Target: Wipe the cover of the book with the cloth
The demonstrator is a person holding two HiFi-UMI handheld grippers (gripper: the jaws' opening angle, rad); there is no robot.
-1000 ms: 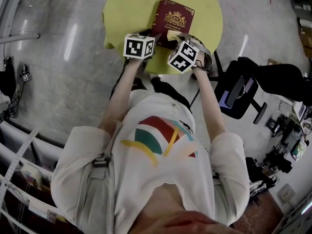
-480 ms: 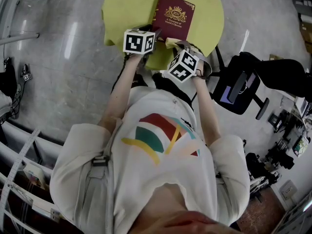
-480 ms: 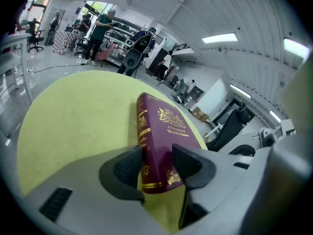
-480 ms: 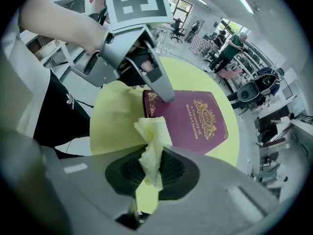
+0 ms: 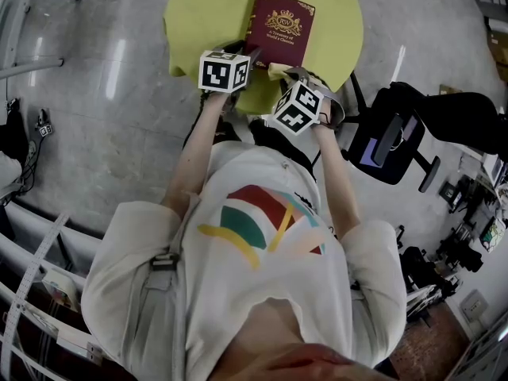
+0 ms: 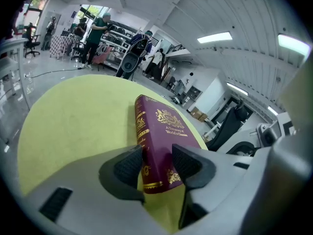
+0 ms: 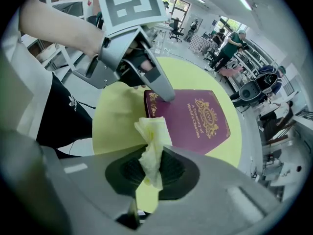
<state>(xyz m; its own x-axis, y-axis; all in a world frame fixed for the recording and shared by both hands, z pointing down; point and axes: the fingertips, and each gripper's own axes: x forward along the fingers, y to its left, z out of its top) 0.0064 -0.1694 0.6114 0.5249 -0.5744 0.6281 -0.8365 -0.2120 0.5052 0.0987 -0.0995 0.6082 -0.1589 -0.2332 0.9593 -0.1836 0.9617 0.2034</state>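
A maroon book (image 5: 282,24) with gold print lies flat on a round yellow table (image 5: 206,14). My left gripper (image 6: 157,166) holds the book's near spine corner (image 6: 156,146) between its narrowly set jaws. In the right gripper view its fingertip (image 7: 165,93) rests on that corner. My right gripper (image 7: 152,169) is shut on a crumpled pale yellow cloth (image 7: 152,141). The cloth (image 5: 277,70) hangs just before the book's near edge (image 7: 195,119), over the table top.
A black office chair (image 5: 397,137) stands close to the table's right side. Metal racks (image 5: 32,236) line the left. The person's body fills the lower head view. Several people (image 6: 95,31) and more chairs stand far across the room.
My right gripper has drawn back toward the person, pulling the cloth off the book's near edge. The left gripper stays on the book's corner.
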